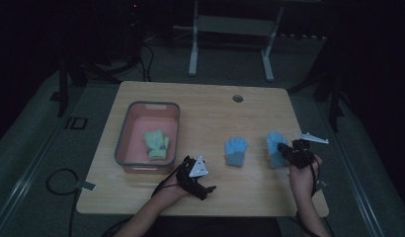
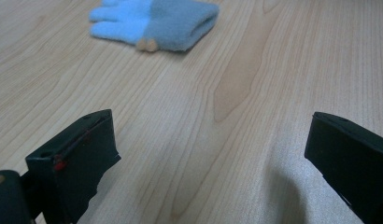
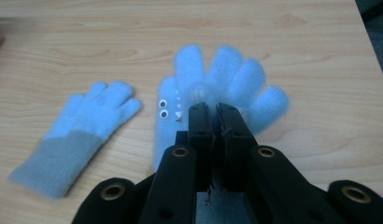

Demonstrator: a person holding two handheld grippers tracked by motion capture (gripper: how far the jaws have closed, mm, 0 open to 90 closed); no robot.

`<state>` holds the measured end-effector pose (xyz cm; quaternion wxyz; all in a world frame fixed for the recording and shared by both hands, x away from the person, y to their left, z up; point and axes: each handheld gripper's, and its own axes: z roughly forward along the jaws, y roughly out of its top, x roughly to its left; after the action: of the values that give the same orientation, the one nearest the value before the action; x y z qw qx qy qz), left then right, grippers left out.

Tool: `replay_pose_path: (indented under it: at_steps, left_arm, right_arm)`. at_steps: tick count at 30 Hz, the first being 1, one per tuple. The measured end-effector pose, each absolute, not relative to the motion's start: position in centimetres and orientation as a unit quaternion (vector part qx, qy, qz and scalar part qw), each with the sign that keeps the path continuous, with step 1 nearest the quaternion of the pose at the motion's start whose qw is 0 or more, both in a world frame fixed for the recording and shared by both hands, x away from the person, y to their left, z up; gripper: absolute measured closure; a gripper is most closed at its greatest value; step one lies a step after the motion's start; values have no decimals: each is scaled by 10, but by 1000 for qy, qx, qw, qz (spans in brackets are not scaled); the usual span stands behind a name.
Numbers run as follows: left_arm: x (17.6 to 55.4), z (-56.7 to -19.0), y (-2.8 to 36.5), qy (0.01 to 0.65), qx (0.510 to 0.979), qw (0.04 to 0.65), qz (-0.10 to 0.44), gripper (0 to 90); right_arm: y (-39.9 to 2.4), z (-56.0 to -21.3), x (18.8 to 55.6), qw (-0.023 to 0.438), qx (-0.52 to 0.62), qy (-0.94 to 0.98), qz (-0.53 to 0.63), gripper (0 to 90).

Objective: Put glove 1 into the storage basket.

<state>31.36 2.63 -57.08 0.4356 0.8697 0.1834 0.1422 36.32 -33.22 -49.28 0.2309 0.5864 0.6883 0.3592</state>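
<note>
The left claw (image 1: 206, 187) rests low on the near worktop (image 1: 210, 111), jaws spread wide and empty. The right claw (image 3: 216, 114), jaws pressed together, pinches a light-blue glove (image 3: 227, 79) with googly eyes, hiding its cuff. Its twin glove (image 3: 77, 135), grey-cuffed, lies flat just left.

Dim lab: lone table (image 1: 200, 106), floor cables (image 1: 57, 180)

A wooden table (image 1: 210, 106) carries a pink bin (image 1: 122, 143) and a blue glove (image 1: 236, 150).
</note>
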Motion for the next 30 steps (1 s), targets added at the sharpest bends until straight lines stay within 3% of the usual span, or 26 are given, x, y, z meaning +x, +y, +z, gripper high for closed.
replay_pose_path:
  at_steps: [7,20,26,30]
  left_arm:
    - [313,-571,26,183,869,437,142,26]
    - [313,-571,26,180,870,435,142,25]
    - [313,-571,26,181,870,436,140,25]
    - [314,-571,26,181,871,436,138,25]
  right_arm:
    - [-314,-517,371,210,603,689,342,848]
    - [-314,-548,387,216,619,689,308,819]
    - [-315,-545,388,207,621,690,310,743]
    - [-320,-530,386,210,593,707,322,632]
